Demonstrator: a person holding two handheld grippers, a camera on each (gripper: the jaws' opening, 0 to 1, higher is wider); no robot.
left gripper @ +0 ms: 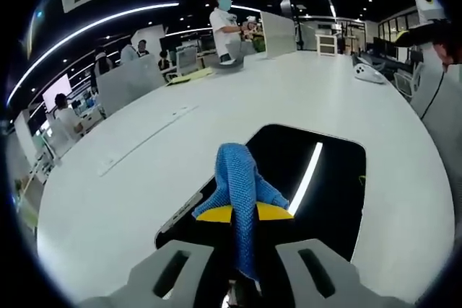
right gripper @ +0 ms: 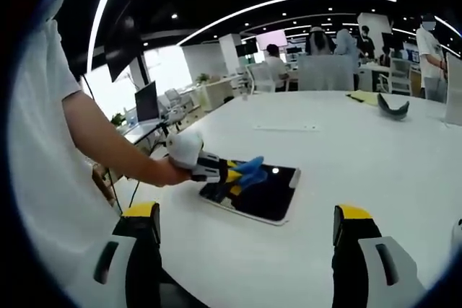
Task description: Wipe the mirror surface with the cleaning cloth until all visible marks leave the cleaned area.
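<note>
Pinching the blue cloth, the left gripper jaws rest on the mirror.

Left gripper clamped on cloth — right gripper jaws wide apart.

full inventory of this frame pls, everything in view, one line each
Flat rectangular mirror: 1, dark reflective glass with a pale rim, lying on the table, near edge.
Blue knitted cleaning cloth: 1, blue, clamped in the left gripper, over the mirror.
Large white table: 1, white, under everything.
Dark curved object: 1, dark grey, far side of the table; cannot tell what it is.
Yellow flat item: 1, yellow, far table edge.
People: several, mostly white tops, beyond the table.
Person's hand: 1, holding the left gripper.
Left gripper: 1, grey with yellow tips, shut on the cloth.
Right gripper: 1, grey with yellow tips, open, above the table.
</note>
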